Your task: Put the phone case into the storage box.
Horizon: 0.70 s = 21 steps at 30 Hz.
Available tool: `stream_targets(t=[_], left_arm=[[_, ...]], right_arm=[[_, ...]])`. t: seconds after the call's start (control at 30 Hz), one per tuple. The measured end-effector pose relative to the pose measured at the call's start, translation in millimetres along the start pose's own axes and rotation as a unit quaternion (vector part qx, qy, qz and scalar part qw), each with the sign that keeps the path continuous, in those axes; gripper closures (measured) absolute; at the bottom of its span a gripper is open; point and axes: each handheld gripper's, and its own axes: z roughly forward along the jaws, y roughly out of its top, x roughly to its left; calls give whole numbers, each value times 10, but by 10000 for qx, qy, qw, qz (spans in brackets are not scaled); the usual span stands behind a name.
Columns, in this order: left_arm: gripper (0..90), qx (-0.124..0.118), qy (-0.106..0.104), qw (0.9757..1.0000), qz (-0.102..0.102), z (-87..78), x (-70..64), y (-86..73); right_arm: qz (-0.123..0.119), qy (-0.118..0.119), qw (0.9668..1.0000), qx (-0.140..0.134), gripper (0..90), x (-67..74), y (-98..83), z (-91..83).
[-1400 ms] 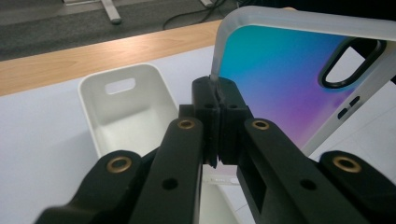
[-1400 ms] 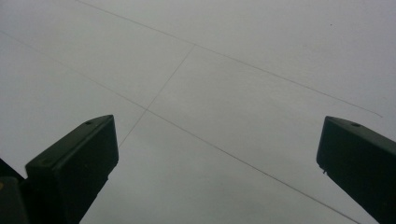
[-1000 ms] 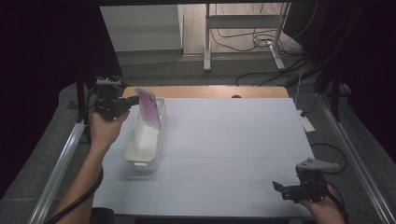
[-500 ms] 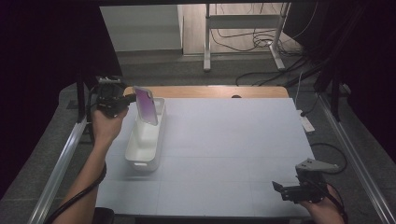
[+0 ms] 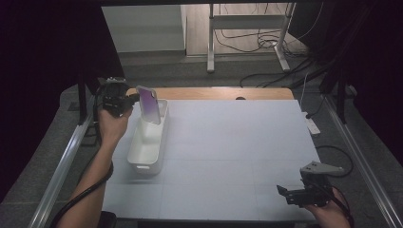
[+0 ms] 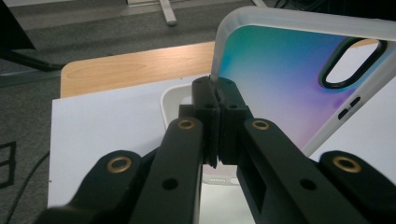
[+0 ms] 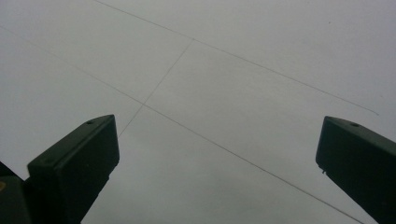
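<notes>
A phone case [image 5: 148, 104] with a pale rim and a purple-to-teal back stands nearly upright over the far end of the white tray [image 5: 142, 159]. My left gripper [image 5: 132, 99] is shut on the case's edge, held level from the left. In the left gripper view the jaws pinch the case's white rim [image 6: 217, 86], and the camera cut-out [image 6: 351, 63] shows at the upper right. My right gripper [image 5: 285, 194] rests near the table's front right corner; its jaws [image 7: 217, 154] stand wide apart over bare white tabletop.
The white table cover [image 5: 237, 142] leaves a wooden strip [image 5: 214, 93] bare at the far edge. Metal rails [image 5: 62, 166] run along both sides. A table frame [image 5: 247, 33] and cables [image 5: 266, 76] lie on the floor beyond.
My left gripper has carried the phone case a little toward the near side and lower over the tray's far end. The right gripper has not moved.
</notes>
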Motion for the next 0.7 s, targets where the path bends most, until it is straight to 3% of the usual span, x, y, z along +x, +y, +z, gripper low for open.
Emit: stream_targets(t=[0.7], left_arm=[[884,-85,233,9995,-189,385,88,5]], right_arm=[[6,69,10000,-19,1,-8,-4,-1]])
